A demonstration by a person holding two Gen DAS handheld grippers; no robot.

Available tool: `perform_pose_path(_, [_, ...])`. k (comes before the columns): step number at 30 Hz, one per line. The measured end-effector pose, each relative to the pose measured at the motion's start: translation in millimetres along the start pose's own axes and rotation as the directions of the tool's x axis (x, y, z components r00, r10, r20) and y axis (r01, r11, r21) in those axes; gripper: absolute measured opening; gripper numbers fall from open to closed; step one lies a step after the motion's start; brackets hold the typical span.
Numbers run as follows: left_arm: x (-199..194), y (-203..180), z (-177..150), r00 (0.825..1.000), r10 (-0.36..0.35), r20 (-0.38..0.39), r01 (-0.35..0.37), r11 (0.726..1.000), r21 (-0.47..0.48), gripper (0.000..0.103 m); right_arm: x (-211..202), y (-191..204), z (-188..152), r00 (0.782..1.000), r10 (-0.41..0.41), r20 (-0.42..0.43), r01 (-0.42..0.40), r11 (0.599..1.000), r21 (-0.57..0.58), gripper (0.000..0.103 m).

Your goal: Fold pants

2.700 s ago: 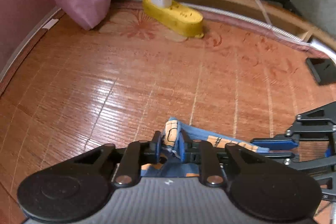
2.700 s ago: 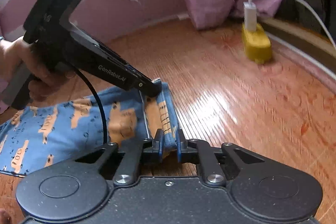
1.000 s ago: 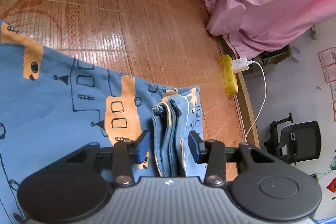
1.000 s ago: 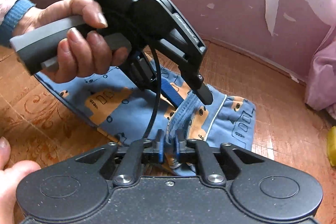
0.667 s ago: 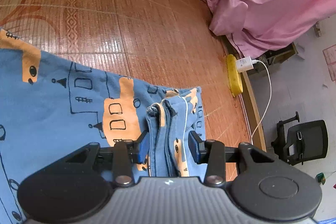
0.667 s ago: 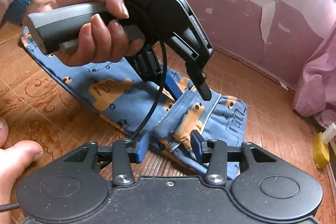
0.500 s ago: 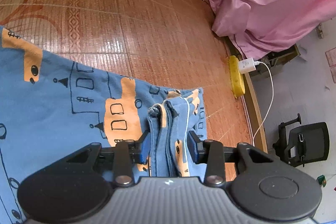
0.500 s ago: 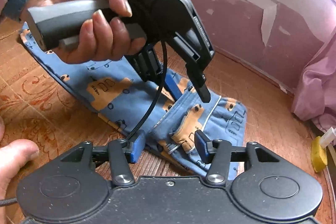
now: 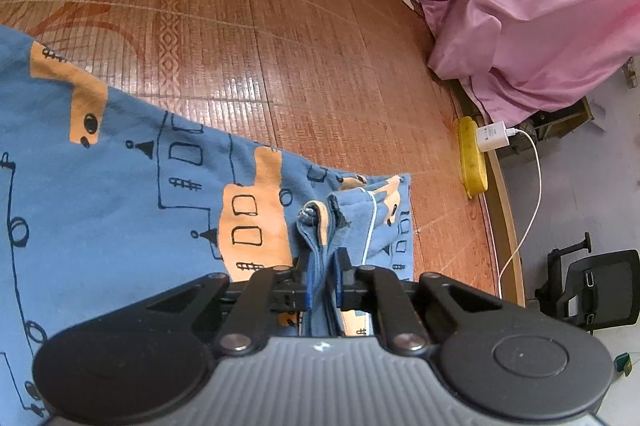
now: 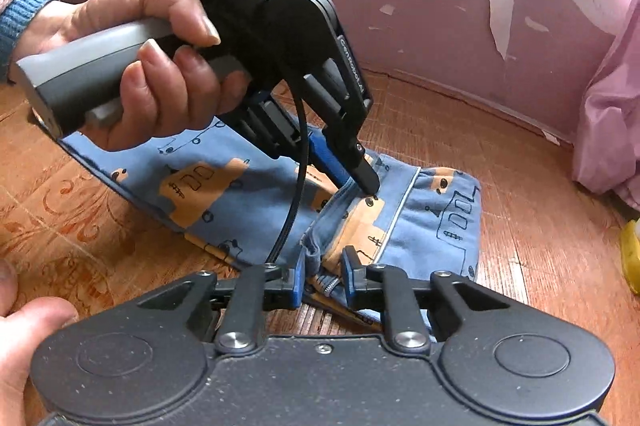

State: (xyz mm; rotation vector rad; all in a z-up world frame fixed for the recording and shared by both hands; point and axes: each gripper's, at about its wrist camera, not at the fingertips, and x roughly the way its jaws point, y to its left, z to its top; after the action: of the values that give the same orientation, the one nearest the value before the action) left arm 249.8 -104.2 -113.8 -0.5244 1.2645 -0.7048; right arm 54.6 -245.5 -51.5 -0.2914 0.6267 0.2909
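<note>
Blue pants (image 9: 120,206) with orange car prints lie folded over on a woven bamboo mat (image 9: 300,26). A raised fold of the fabric near the pants' end runs between both tools. My left gripper (image 9: 322,278) is shut on that fold. In the right wrist view, a hand (image 10: 152,66) holds the left gripper (image 10: 366,186) tip-down on the same ridge of the pants (image 10: 440,218). My right gripper (image 10: 322,274) sits at the near end of the ridge, its fingers drawn in against the bunched hem.
A yellow power strip (image 9: 472,162) with a white charger and cable lies at the mat's edge. A pink cloth (image 9: 540,26) hangs beside it. An office chair (image 9: 592,290) stands beyond. A peeling pink wall (image 10: 440,6) bounds the far side.
Both grippers stood open around the fold half a second ago. The left has since shut on it and the right's fingers have narrowed onto the hem.
</note>
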Motion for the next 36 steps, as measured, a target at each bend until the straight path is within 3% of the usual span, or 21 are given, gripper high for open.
perform_pose_path(2, [0,-1,1,1.0,0.002,-0.002,-0.002,1.0,-0.003,0.011,-1,-1,0,1.0,0.004,0.006,-0.004,1.0,0.011,0.03])
perform_pose_path(6, [1,-2,2,1.0,0.003,-0.002,-0.003,1.0,-0.007,0.011,1,-3,2,1.0,0.009,0.006,-0.009,1.0,0.029,0.029])
perform_pose_path(13, [4,-9,2,1.0,0.028,0.006,-0.028,0.999,0.023,0.009,2,-4,1,1.0,0.014,0.02,-0.015,0.999,0.041,0.015])
perform_pose_path(22, [0,-21,1,0.999,0.047,0.016,-0.048,0.997,0.068,0.007,-10,-10,9,0.999,0.015,0.05,-0.019,0.997,0.076,0.014])
perform_pose_path(30, [-27,-24,-2,0.996,0.073,0.051,-0.079,0.988,0.131,0.007,-17,3,24,0.995,0.054,0.082,-0.056,0.998,0.017,0.014])
perform_pose_path(36, [-63,-3,-10,0.993,0.089,0.079,-0.101,0.983,0.152,0.007,-16,22,41,0.986,0.145,0.085,-0.142,0.989,-0.04,0.014])
